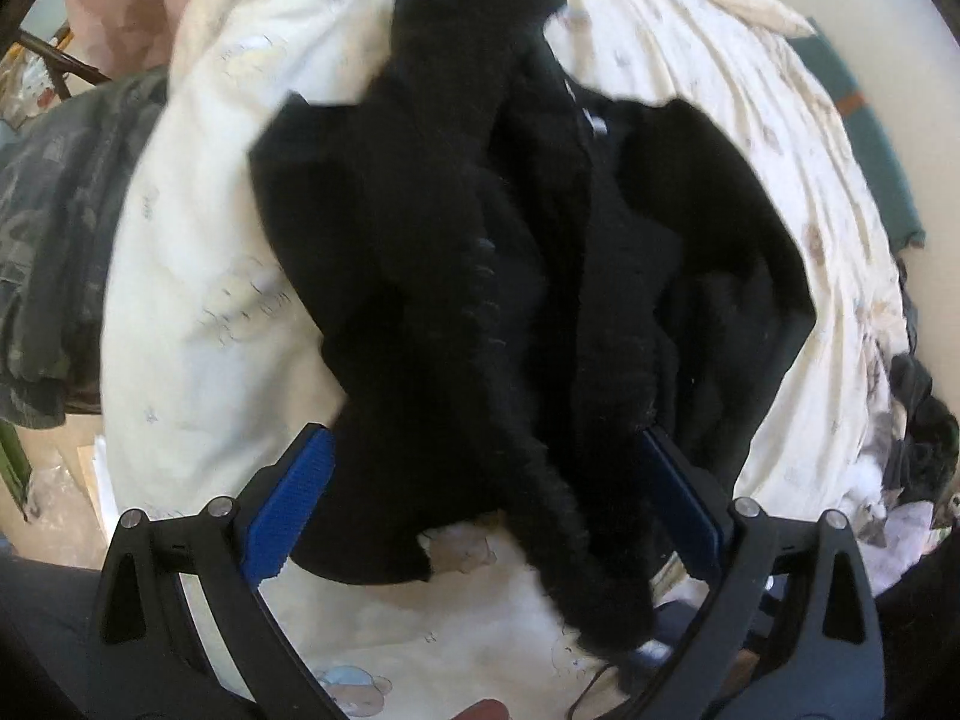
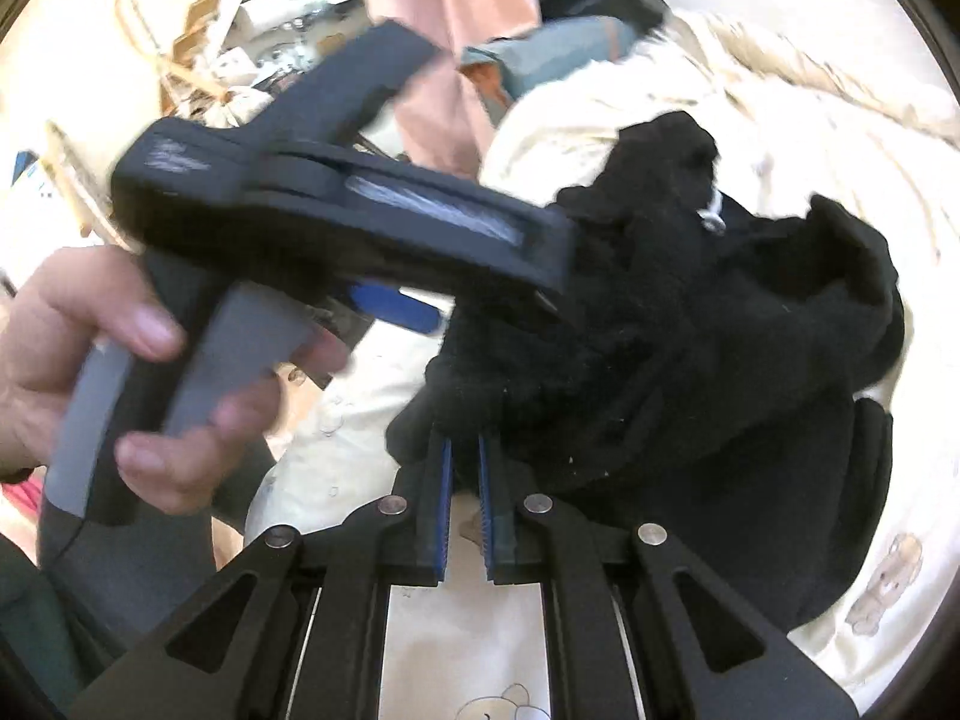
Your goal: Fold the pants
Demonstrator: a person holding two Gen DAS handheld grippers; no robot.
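The black fleece pants [image 1: 510, 228] lie bunched on a cream bedsheet [image 1: 198, 324] printed with teddy bears. My left gripper [image 1: 480, 456] is open, its blue pads [image 1: 288, 498] wide apart, with a rumpled edge of the pants hanging between them. In the right wrist view my right gripper [image 2: 465, 450] is shut on the near edge of the pants [image 2: 690, 330]. The left gripper [image 2: 456, 300] also shows there, held in a hand, reaching into the same heap from the left.
A camouflage garment [image 1: 54, 240] lies at the left edge of the bed. Dark and light clothes [image 1: 912, 450] are piled at the right. Pink fabric [image 2: 444, 30] hangs beyond the bed, with a cluttered shelf [image 2: 240, 48] behind.
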